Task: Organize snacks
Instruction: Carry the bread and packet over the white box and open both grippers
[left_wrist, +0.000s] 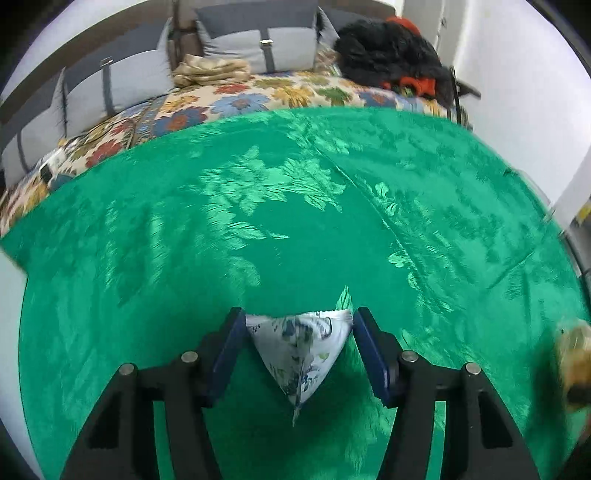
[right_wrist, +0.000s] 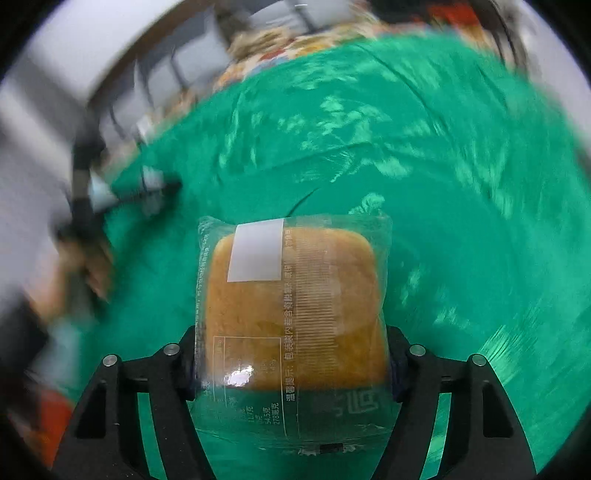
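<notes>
A small white triangular snack packet (left_wrist: 301, 350) with a blue flower print sits between the blue pads (left_wrist: 227, 354) of my left gripper (left_wrist: 298, 318). Its two upper corners touch the pads and its tip points back toward the camera, over the green cloth (left_wrist: 258, 203). In the right wrist view, a square golden bread in a clear printed wrapper (right_wrist: 295, 306) fills the gap of my right gripper (right_wrist: 291, 332). The wrapper's sides press against both fingers and hide the pads. The bread shows as a blur (left_wrist: 574, 365) at the right edge of the left wrist view.
The shiny green cloth with a leaf pattern covers the whole work surface. Behind it is a bed with a flowered cover (left_wrist: 236, 99), grey pillows (left_wrist: 258, 44) and a black and red heap (left_wrist: 391, 51). A blurred dark shape (right_wrist: 122, 192) lies at the left of the right wrist view.
</notes>
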